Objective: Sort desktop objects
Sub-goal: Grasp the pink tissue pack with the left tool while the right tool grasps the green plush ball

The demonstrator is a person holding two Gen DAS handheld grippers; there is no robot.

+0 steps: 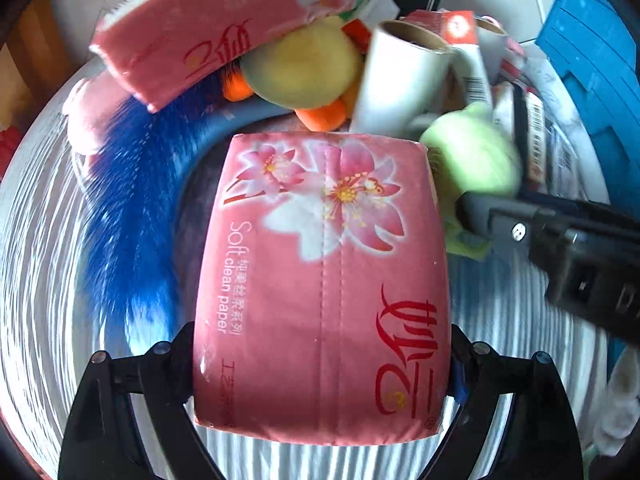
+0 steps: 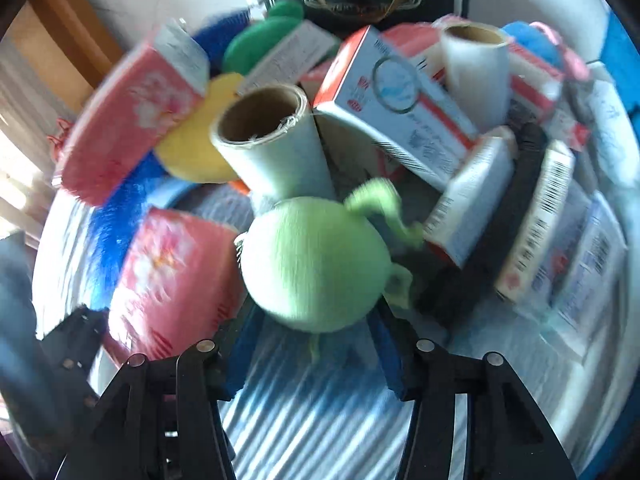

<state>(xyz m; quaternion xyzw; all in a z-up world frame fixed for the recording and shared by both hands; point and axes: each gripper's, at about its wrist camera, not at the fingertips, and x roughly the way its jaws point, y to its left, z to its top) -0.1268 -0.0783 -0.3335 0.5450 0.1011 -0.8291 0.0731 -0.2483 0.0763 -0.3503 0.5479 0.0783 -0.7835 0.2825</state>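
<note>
- Left gripper [image 1: 322,364]: clamped across the pink tissue pack [image 1: 320,280], pads pressing both long sides. Pack sits at the near edge of the pile, just ahead of a blue brush [image 1: 132,208].
- Right gripper [image 2: 314,344]: fingers flank the green plush ball [image 2: 316,264], which sits mid-pile on the striped bench [image 2: 320,420]. Blur hides whether the pads are pressing it.
- Judgement: lift both items clear of the pile.
- Tissue pack is soft; keep the squeeze light and lift straight up so it doesn't drag the brush.
- Ball is round and may roll out; centre it between the pads, and avoid the paper roll [image 2: 272,140] just behind it.
</note>
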